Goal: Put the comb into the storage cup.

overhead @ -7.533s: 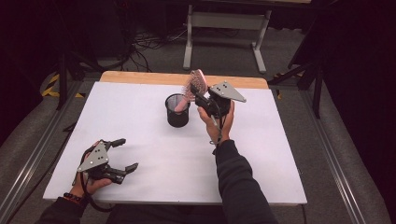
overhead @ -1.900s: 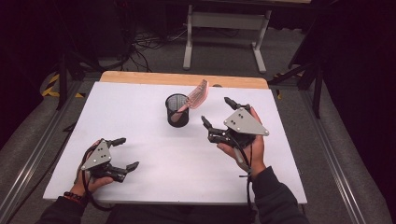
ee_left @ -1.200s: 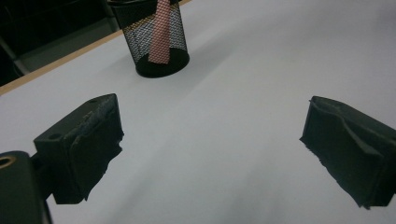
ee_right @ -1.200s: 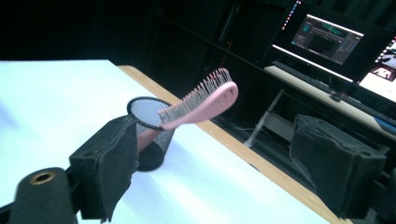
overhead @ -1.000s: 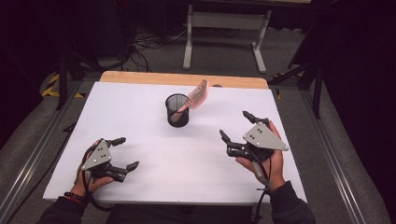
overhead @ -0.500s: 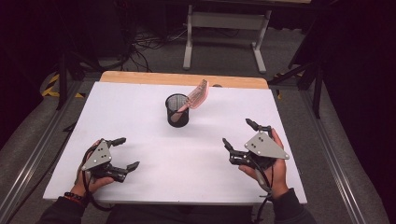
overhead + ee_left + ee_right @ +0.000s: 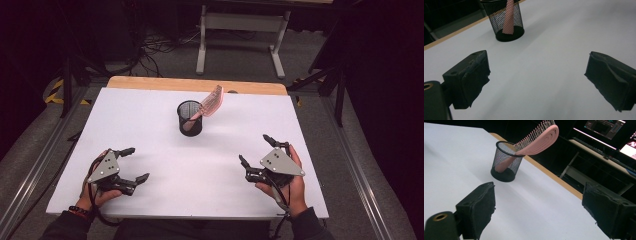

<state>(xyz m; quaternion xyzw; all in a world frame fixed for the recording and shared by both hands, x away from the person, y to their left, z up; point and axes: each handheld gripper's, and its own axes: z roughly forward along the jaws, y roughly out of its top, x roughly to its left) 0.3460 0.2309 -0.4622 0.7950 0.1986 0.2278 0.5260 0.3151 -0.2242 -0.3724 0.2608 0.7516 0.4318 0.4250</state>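
pink hairbrush (image 7: 210,101) well beyond both grippers' fingers (image 7: 477,207)

A: Where does the high view sit?

B: Above my side of the tabletop (image 7: 150,145), looking forward and down from well off, so it takes in the whole white surface and the floor beyond.

A: And the two riding cameras?

B: Each sits low on one of my tools, close to the surface, looking out between its own jaws. The left one faces the mesh cup (image 7: 504,21) across the tabletop; the right one faces it too, from the other side.

A: What do they share?

B: The mesh cup (image 7: 190,118) and pink brush (image 7: 536,141) appear in all three.
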